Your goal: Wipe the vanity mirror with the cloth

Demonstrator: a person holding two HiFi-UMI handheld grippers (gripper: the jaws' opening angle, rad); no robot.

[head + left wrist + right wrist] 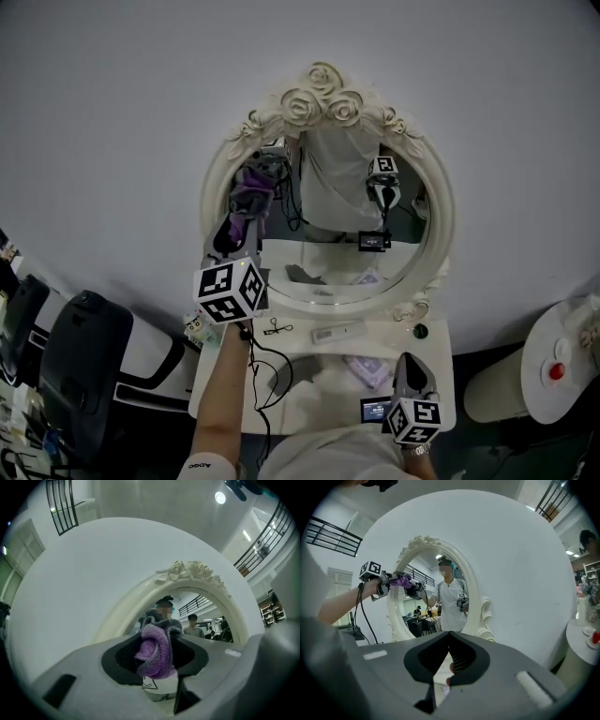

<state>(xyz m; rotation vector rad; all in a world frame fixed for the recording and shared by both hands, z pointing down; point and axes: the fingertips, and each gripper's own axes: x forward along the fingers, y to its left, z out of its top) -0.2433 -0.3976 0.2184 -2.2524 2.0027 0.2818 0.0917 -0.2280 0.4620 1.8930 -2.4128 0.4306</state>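
My left gripper (157,644): fingers (190,656) clenched on purple cloth (154,651), cloth up at left side of vanity mirror (328,258). My right gripper (449,639): fingers pressed together, nothing between, low over worktop (436,352).

Plain white wall (141,94) behind white dressing table (436,354).
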